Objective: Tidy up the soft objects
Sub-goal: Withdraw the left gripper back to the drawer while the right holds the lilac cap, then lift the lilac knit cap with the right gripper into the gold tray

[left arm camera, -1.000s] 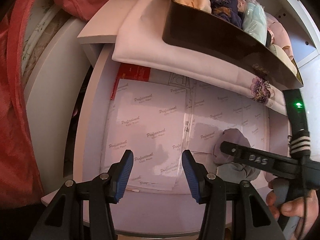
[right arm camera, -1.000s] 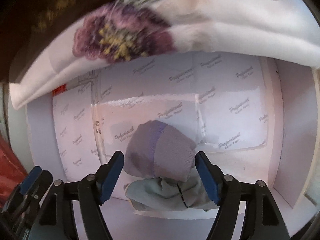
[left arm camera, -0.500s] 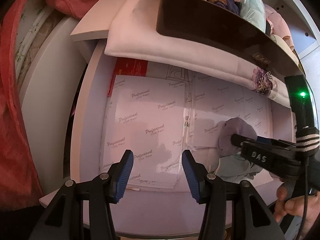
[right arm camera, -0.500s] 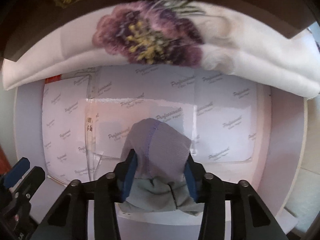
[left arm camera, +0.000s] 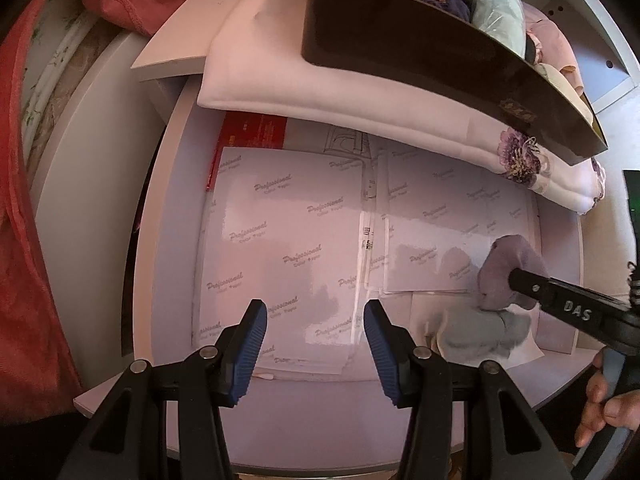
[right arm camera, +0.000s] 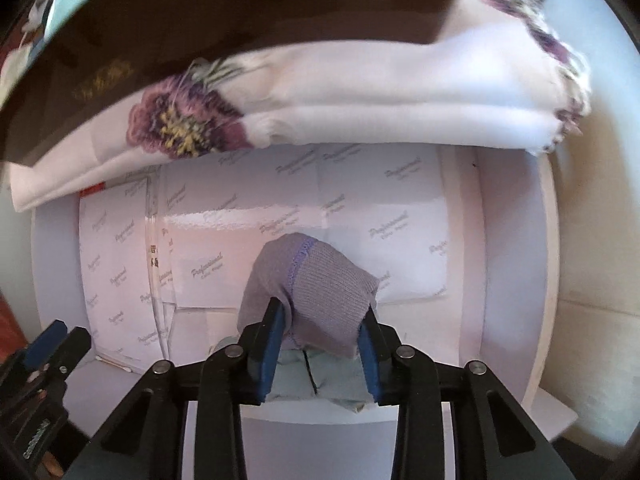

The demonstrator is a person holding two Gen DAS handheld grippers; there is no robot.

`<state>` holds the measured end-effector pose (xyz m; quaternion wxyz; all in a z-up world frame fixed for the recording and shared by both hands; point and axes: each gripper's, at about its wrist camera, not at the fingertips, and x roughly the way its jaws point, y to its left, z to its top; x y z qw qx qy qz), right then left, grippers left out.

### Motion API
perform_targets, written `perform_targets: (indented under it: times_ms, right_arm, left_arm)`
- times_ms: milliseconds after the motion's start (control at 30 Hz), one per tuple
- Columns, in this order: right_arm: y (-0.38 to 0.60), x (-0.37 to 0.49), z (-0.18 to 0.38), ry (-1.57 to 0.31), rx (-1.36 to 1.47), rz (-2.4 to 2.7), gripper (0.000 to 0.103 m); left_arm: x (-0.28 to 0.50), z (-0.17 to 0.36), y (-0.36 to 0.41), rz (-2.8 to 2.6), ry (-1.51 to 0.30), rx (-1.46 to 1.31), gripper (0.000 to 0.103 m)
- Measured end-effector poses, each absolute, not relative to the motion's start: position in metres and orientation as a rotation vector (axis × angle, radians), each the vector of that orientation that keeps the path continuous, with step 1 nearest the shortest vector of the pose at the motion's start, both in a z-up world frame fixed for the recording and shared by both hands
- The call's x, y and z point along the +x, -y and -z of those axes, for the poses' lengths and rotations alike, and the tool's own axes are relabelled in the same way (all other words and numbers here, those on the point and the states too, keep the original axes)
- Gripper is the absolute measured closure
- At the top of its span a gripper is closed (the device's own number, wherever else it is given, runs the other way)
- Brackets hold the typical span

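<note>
— We're looking into a white drawer lined with glossy printed sheets, light glaring off them.
— And we've a cream wall at right, a white shelf panel above.

Bunched lilac sock atop grey sock

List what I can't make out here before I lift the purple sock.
- Grey-green sock: right wrist view, mostly hidden behind the purple sock and the right gripper.
- Dark box contents: left wrist view, cut off by the top edge.
- Gold print on the box: right wrist view, blurred, unreadable.
- Red package: left wrist view, mostly covered by paper sheets.
</note>
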<state>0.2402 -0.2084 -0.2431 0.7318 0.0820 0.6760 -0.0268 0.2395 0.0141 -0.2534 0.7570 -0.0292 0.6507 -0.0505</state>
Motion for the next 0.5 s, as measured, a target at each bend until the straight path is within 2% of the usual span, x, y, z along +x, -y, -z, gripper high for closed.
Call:
perform_targets:
  times_ms: [500]
  right_arm:
    - [0.265,0.212,0.221,-1.448,0.191,0.227,0.067]
  left_arm:
    - [0.236,0.259,0.009,0.201,-1.457,0.004,0.052]
